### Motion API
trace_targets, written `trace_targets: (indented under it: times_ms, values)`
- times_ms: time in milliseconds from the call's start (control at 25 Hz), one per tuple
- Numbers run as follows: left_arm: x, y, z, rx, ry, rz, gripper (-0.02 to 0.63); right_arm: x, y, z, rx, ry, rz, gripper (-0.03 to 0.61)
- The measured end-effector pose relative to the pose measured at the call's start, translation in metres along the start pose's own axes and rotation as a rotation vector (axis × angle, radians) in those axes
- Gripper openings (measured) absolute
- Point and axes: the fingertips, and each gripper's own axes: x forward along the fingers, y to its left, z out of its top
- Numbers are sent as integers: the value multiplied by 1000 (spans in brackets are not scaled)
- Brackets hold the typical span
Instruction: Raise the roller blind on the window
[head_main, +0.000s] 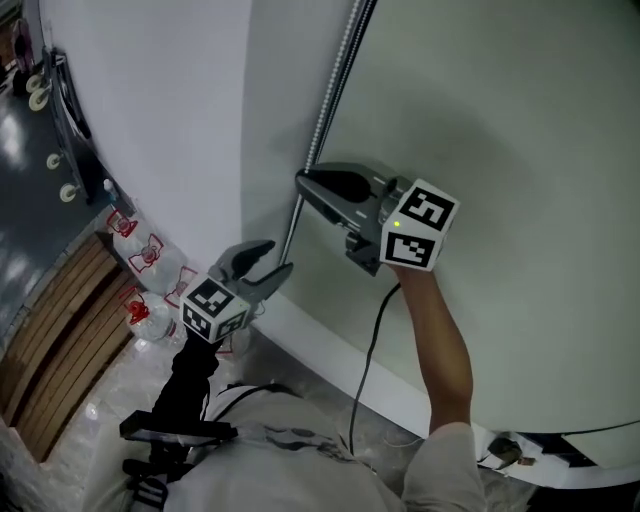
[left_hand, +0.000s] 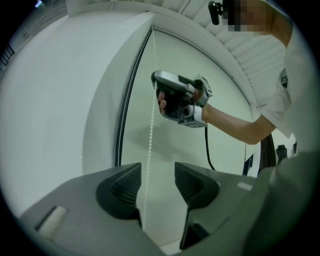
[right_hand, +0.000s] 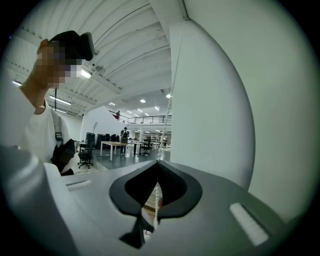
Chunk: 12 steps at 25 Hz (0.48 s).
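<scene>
The roller blind (head_main: 520, 150) is a pale sheet that fills the right of the head view. Its white bead chain (head_main: 325, 110) hangs along the blind's left edge. My right gripper (head_main: 302, 181) points left at the chain, shut on it; in the right gripper view the beads (right_hand: 157, 197) run down between the closed jaws (right_hand: 158, 162). Lower on the chain, my left gripper (head_main: 280, 257) stands open. In the left gripper view the chain (left_hand: 151, 100) passes between its spread jaws (left_hand: 157, 175), close to the left pad, with the right gripper (left_hand: 159, 82) above it.
A white wall (head_main: 170, 100) stands to the left of the blind. Several water bottles (head_main: 150, 260) and a slatted wooden board (head_main: 60, 330) lie on the floor below it. A black cable (head_main: 365, 350) hangs from the right gripper. A white ledge (head_main: 330, 350) runs under the blind.
</scene>
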Motion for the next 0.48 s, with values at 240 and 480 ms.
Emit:
trace_targets:
  times_ms: [240, 480]
  values:
    - [17, -48, 42, 17, -116, -227, 21, -9, 66, 24, 48, -90, 89, 7]
    - [12, -88, 45, -99, -175, -450, -3, -36, 48, 35, 108, -143, 21, 193]
